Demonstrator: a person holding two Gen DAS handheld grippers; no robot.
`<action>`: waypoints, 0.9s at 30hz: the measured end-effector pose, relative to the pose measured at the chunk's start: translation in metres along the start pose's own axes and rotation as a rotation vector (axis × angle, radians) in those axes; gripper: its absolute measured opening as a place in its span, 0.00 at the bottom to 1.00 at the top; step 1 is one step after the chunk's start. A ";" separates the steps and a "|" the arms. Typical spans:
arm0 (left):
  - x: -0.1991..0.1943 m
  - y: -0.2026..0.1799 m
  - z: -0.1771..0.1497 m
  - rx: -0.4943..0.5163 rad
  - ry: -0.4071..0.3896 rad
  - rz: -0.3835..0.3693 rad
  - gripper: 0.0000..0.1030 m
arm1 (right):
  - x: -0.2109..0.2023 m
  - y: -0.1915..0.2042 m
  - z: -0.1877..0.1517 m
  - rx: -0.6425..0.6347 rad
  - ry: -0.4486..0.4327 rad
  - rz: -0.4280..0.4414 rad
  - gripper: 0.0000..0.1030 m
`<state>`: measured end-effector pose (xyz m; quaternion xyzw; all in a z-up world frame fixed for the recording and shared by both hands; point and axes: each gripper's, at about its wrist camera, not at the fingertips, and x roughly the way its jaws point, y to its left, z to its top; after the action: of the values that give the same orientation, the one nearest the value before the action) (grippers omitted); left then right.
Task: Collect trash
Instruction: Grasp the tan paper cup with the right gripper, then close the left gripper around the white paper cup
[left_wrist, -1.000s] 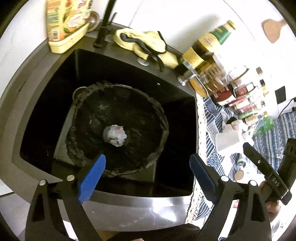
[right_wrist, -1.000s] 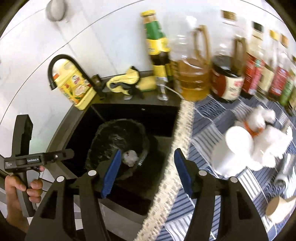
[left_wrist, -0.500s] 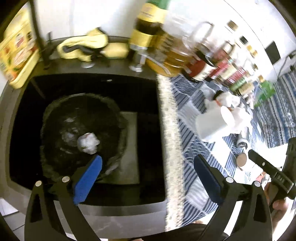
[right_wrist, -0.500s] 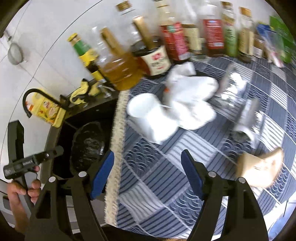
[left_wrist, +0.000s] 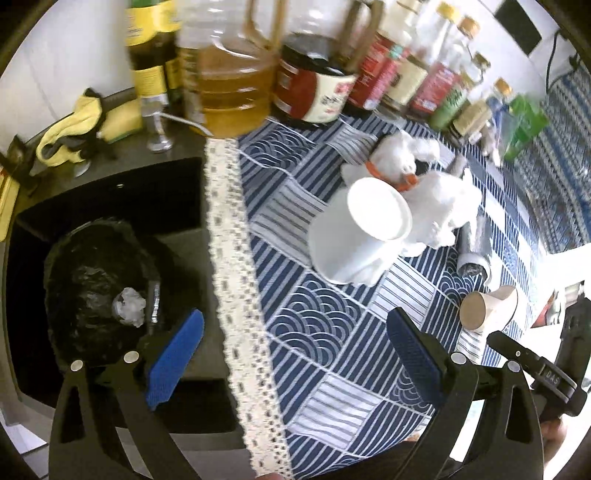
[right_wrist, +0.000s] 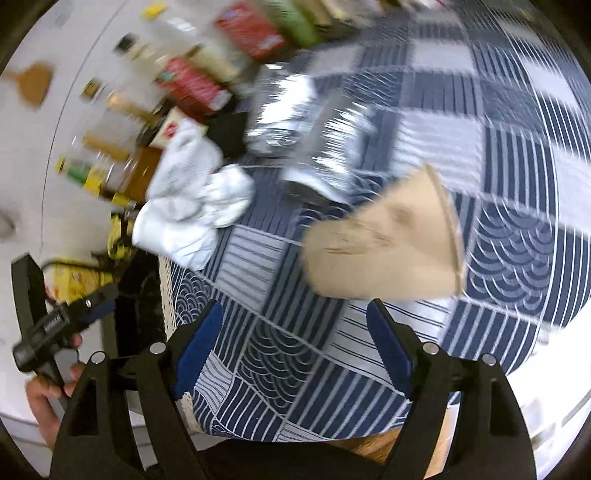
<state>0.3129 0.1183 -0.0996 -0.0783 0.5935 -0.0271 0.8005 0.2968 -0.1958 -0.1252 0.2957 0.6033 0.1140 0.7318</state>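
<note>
A black-lined trash bin (left_wrist: 92, 295) stands in the dark sink and holds a crumpled white wad (left_wrist: 129, 306). On the blue patterned cloth lie a white cup (left_wrist: 358, 240) on its side, crumpled white tissues (left_wrist: 436, 199) (right_wrist: 192, 195), a silver foil wrapper (left_wrist: 474, 243) (right_wrist: 303, 140) and a brown paper cup (left_wrist: 487, 306) (right_wrist: 388, 251). My left gripper (left_wrist: 291, 358) is open and empty over the cloth's lace edge. My right gripper (right_wrist: 295, 347) is empty, its jaws opening, with the brown cup just ahead of its fingertips.
Oil, sauce and spice bottles (left_wrist: 314, 81) line the back wall. Yellow gloves (left_wrist: 88, 125) lie behind the sink (left_wrist: 110, 192). The lace hem (left_wrist: 236, 295) marks the cloth's edge beside the sink. A hand (right_wrist: 48, 398) holds the other gripper's handle at the left of the right wrist view.
Both grippers swung from above the sink and bin to over the patterned cloth. The right gripper's jaws spread wider and the brown cup now fills its view.
</note>
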 end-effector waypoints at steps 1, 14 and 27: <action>0.002 -0.004 0.001 0.005 0.007 0.006 0.94 | 0.002 -0.010 0.000 0.032 0.021 0.018 0.77; 0.015 -0.044 0.010 -0.029 0.022 0.035 0.94 | 0.010 -0.072 0.047 0.279 0.106 0.182 0.83; 0.027 -0.032 -0.013 -0.227 0.017 0.043 0.94 | 0.033 -0.048 0.097 0.090 0.230 0.086 0.74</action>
<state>0.3098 0.0816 -0.1234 -0.1554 0.6009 0.0568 0.7820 0.3874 -0.2458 -0.1703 0.3388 0.6745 0.1511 0.6382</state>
